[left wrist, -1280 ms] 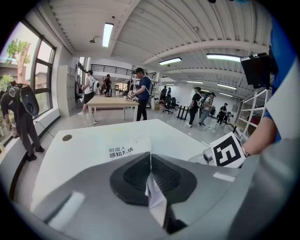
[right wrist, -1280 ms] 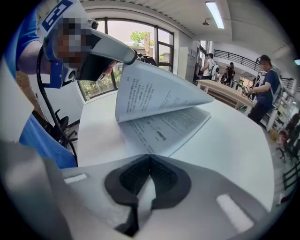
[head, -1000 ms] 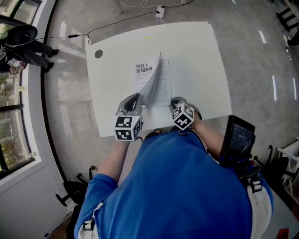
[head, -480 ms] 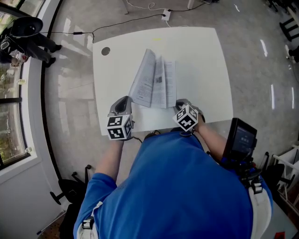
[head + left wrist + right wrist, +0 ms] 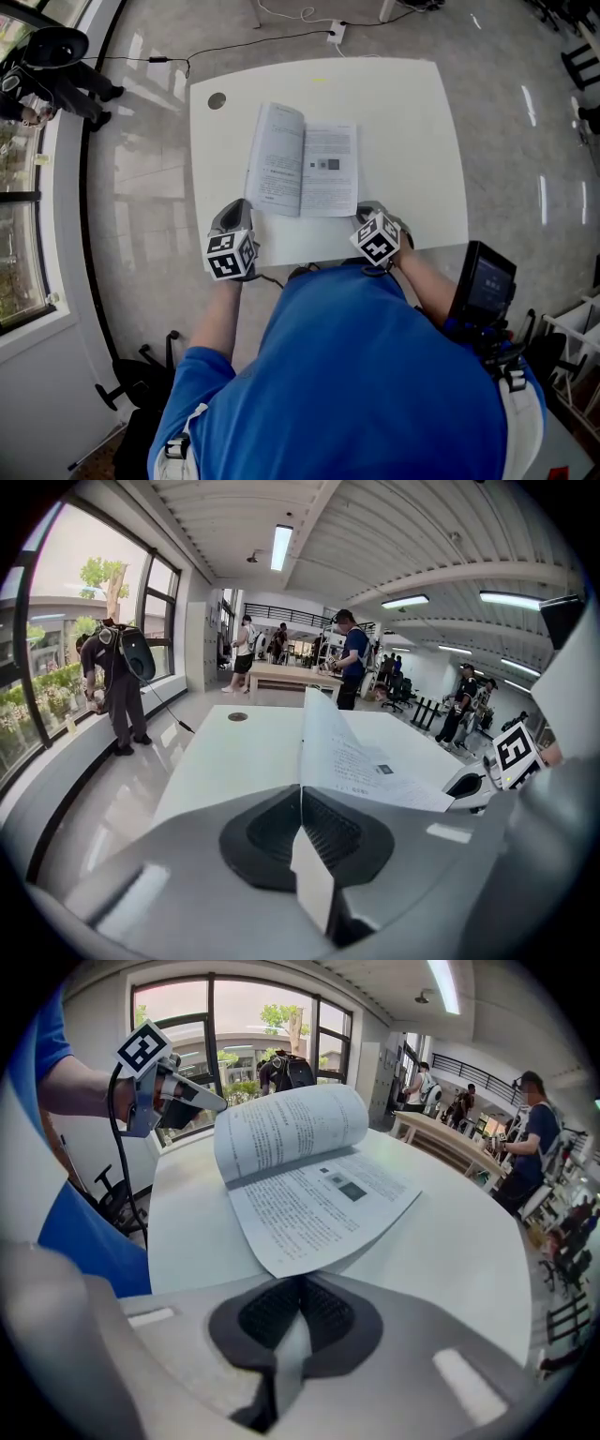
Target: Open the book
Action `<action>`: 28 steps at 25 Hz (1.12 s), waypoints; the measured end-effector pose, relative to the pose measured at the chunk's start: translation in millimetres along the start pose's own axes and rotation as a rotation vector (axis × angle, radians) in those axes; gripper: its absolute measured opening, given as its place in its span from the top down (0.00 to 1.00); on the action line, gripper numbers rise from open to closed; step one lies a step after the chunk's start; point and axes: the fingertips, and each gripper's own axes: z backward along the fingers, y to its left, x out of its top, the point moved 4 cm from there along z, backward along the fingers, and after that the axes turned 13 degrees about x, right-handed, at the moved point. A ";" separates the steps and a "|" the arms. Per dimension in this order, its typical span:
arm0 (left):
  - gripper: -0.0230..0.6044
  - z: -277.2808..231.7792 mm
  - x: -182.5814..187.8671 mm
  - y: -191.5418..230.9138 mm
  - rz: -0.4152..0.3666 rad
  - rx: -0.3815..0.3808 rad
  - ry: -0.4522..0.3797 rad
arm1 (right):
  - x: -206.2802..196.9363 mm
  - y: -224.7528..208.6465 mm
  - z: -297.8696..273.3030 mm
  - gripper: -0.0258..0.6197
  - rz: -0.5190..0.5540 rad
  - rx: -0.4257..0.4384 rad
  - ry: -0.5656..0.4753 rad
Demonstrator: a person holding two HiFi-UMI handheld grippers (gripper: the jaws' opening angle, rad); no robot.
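Book (image 5: 302, 161) lies open at upper centre of the table (image 5: 412, 122), left pages not yet flat; left gripper (image 5: 240, 205) pinches its near left corner, right gripper (image 5: 364, 210) sits pressed together at the right corner; flattening and release appear to remain.

No word or number could be read anywhere: the open book (image 5: 302, 161) carried dense lines of black print on both pages, with a small dark figure near the top of the right page, but every line was too small to make out in all three views. The cubes on the left gripper (image 5: 238, 206) and the right gripper (image 5: 364, 210) bore only black-and-white square marker patterns, without letters or digits. The dark screen (image 5: 487, 279) at the person's right showed a faint bluish display, too blurred to read.
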 end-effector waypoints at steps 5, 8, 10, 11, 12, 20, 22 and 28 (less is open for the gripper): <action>0.94 -3.8 -10.9 12.1 0.003 0.029 0.027 | 0.8 -1.7 0.1 0.96 0.009 -0.002 0.004; 0.95 -6.4 -20.8 17.1 0.004 0.046 0.048 | -0.3 -3.3 0.2 0.96 0.020 -0.003 0.006; 0.95 -7.8 -27.6 20.1 0.003 0.058 0.063 | -1.1 -4.2 -0.1 0.96 0.028 -0.002 0.010; 0.95 -8.4 -31.0 21.8 0.002 0.065 0.072 | -1.0 -4.5 0.0 0.96 0.032 0.000 0.011; 0.95 -9.0 -34.3 24.0 0.001 0.072 0.081 | -0.9 -4.9 0.1 0.96 0.036 0.001 0.013; 0.94 -11.4 -58.2 33.0 -0.011 0.104 0.130 | -2.0 -13.5 0.8 0.96 0.068 -0.027 0.027; 0.94 -12.8 -62.5 32.7 -0.015 0.105 0.138 | -2.3 -15.8 0.6 0.96 0.071 -0.033 0.027; 0.94 -19.6 -70.0 33.4 -0.056 0.108 0.160 | 1.2 -20.1 1.0 0.96 0.066 -0.038 0.029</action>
